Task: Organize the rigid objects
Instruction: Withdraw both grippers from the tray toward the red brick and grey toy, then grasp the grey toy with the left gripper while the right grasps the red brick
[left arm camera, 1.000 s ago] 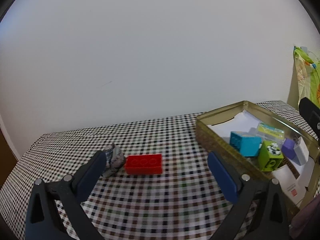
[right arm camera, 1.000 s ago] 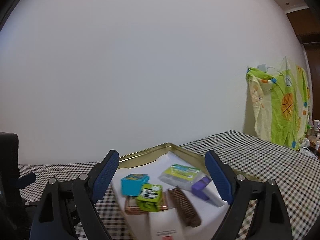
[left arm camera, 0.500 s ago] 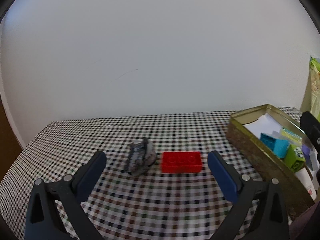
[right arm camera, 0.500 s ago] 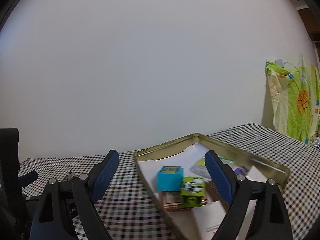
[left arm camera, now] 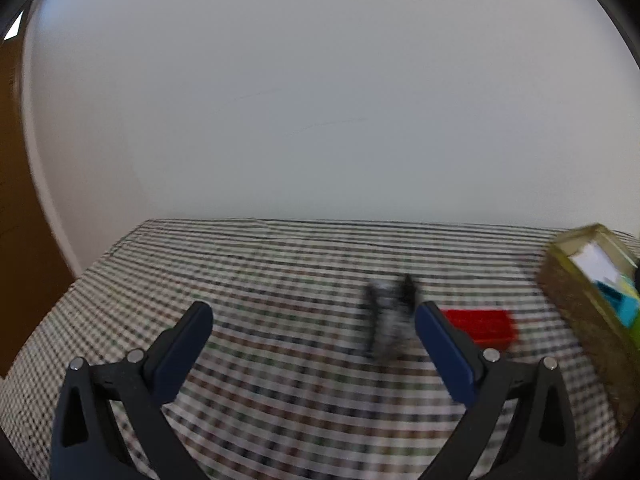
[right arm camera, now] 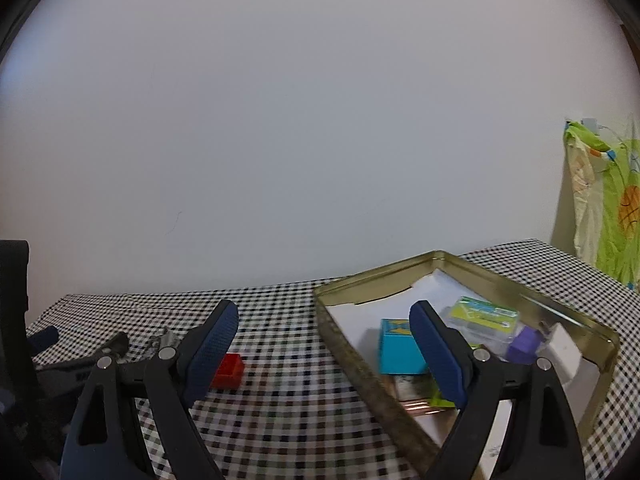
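A red toy brick (left arm camera: pixel 482 325) lies on the checked tablecloth, with a blurred grey rock-like lump (left arm camera: pixel 390 320) just to its left. My left gripper (left arm camera: pixel 312 320) stands open above the cloth, and both things sit near its right finger. In the right wrist view the red brick (right arm camera: pixel 228 370) shows beside the left fingertip of my open right gripper (right arm camera: pixel 324 322). The gold metal tin (right arm camera: pixel 480 270) holds a blue cube (right arm camera: pixel 398 346), a green-labelled clear box (right arm camera: pixel 482 316) and a purple piece (right arm camera: pixel 526 344).
A white wall stands behind the table. The tin's corner (left arm camera: pixel 576 264) sits at the right in the left wrist view. A green and yellow patterned cloth (right arm camera: pixel 608 208) hangs at the far right. The other gripper's black body (right arm camera: pixel 16 320) fills the left edge.
Both cameras have swung left: the brick and grey lump slid rightward in the left wrist view, the tin moved right in both. Both grippers stay open.
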{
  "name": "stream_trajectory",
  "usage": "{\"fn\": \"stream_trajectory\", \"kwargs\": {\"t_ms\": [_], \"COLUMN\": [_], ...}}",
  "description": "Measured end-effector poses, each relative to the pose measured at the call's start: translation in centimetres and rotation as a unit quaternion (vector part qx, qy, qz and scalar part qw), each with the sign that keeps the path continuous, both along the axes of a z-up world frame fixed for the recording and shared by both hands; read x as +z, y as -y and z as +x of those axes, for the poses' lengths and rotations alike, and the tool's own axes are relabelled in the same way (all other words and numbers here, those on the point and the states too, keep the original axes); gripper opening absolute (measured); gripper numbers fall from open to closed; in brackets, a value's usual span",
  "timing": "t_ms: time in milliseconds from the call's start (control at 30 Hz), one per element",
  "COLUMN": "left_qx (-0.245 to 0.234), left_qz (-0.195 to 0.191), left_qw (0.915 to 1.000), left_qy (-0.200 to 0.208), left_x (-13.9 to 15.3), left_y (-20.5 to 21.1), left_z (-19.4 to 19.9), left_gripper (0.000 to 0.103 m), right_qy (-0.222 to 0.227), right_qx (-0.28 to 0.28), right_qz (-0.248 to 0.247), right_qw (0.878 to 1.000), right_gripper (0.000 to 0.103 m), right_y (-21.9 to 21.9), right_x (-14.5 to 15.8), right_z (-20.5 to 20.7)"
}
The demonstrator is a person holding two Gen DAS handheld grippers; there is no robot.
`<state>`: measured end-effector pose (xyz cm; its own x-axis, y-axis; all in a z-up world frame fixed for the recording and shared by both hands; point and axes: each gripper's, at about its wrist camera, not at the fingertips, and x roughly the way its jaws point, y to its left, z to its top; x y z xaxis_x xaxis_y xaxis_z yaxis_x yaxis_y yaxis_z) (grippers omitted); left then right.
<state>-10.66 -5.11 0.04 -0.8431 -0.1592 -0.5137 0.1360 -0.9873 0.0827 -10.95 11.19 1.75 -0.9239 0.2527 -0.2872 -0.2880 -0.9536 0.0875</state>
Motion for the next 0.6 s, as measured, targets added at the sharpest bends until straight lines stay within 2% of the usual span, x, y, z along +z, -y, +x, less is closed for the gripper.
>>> {"fn": "stream_trajectory", "kwargs": {"t_ms": [200, 367, 500, 600], "left_qx": [0.058, 0.086, 0.089, 0.088], "left_qz": [0.029, 0.061, 0.048, 0.034], "left_qw": [0.9978, 0.994, 0.9943, 0.9949], "left_qy": [0.015, 0.03, 0.035, 0.036], "left_x": [-0.3, -0.8, -1.0, -0.8], "left_y": [4.2, 5.8, 6.0, 5.8], "left_z": [-1.3, -1.7, -1.6, -1.8], "left_gripper": [0.102, 0.102, 0.102, 0.102], "right_qy": [0.031, 0.089, 0.153, 0.19], "right_qx": [0.039, 0.073, 0.102, 0.101], "right_qz": [0.007, -0.01, -0.043, -0.065], "right_qw": [0.999, 0.993, 0.982, 0.975], "right_gripper": [0.089, 0.089, 0.089, 0.089], "right_y": [2.0, 3.2, 4.2, 4.9], "right_x": [-0.2, -0.9, -2.1, -3.1], "right_z": [-2.3, -5.7, -8.5, -9.8]}}
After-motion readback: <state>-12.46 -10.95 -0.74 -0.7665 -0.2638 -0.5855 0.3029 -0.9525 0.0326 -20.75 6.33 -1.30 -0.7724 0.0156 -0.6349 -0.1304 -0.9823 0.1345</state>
